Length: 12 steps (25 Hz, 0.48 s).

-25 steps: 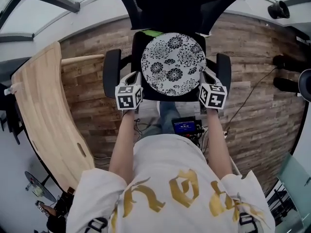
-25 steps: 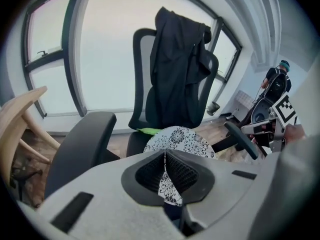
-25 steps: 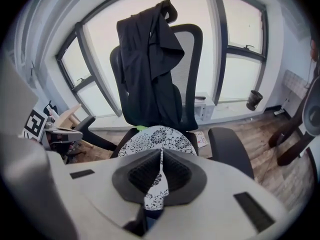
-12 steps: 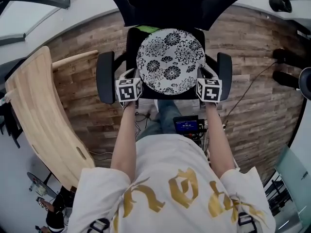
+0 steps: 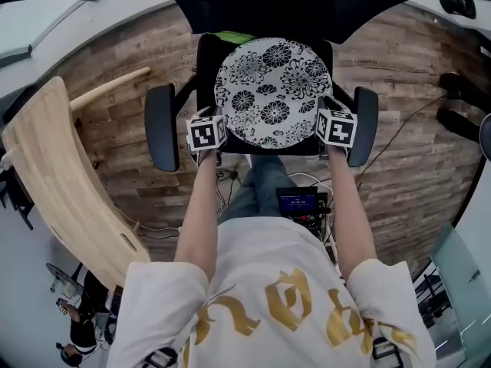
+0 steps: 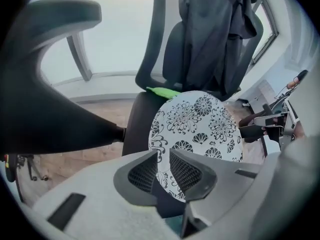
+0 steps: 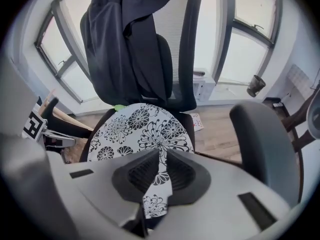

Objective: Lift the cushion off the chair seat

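Note:
A round white cushion (image 5: 274,90) with black flower print lies low over the black chair seat (image 5: 205,61); whether it rests on the seat I cannot tell. My left gripper (image 5: 218,118) is at its left edge. In the left gripper view the cushion (image 6: 200,124) has its rim between the jaws of the left gripper (image 6: 164,156), which are opening and show a gap. My right gripper (image 5: 326,110) is at the right edge. In the right gripper view the right gripper (image 7: 162,156) is shut on the rim of the cushion (image 7: 140,131).
Black armrests (image 5: 159,125) (image 5: 367,121) flank both grippers. A dark jacket (image 7: 130,44) hangs on the chair back. Something green (image 5: 234,37) lies behind the cushion. A curved wooden board (image 5: 61,182) stands left. A small device with a screen (image 5: 297,202) and cables lie on the wood floor.
Both grippers and the cushion have come down toward the chair seat, now level with the armrests. The cushion looks flatter over the seat than before.

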Tool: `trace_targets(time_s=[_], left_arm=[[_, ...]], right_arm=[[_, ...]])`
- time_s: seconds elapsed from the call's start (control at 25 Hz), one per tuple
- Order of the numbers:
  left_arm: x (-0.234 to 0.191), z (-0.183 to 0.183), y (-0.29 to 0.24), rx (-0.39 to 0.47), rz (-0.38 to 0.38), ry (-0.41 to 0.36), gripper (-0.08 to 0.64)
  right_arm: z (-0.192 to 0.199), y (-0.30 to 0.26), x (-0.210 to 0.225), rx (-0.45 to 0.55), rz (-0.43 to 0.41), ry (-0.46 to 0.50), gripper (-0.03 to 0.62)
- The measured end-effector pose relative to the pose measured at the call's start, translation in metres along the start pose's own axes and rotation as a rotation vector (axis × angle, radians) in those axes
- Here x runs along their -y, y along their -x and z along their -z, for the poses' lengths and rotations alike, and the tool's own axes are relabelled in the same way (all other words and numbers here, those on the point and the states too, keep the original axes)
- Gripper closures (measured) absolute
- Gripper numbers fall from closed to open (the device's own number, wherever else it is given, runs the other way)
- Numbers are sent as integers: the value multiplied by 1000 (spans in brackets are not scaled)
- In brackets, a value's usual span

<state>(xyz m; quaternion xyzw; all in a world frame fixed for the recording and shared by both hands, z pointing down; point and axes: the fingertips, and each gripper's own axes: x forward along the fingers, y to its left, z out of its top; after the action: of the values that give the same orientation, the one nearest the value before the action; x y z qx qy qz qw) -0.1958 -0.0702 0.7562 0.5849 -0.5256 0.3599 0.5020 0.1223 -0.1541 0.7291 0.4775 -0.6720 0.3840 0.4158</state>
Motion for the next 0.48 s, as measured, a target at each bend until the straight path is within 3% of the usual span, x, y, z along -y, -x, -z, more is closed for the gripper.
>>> trace_targets(time_s=[0.12, 0.24, 0.48], left_arm=[[-4, 8, -16, -39, -2, 22, 476], [-11, 13, -29, -60, -13, 62, 456], [-21, 28, -52, -106, -27, 110, 438]], right_arm=[[3, -17, 7, -23, 31, 18, 577], [5, -37, 10, -61, 50, 61, 491], [5, -62, 19, -55, 109, 85, 438]])
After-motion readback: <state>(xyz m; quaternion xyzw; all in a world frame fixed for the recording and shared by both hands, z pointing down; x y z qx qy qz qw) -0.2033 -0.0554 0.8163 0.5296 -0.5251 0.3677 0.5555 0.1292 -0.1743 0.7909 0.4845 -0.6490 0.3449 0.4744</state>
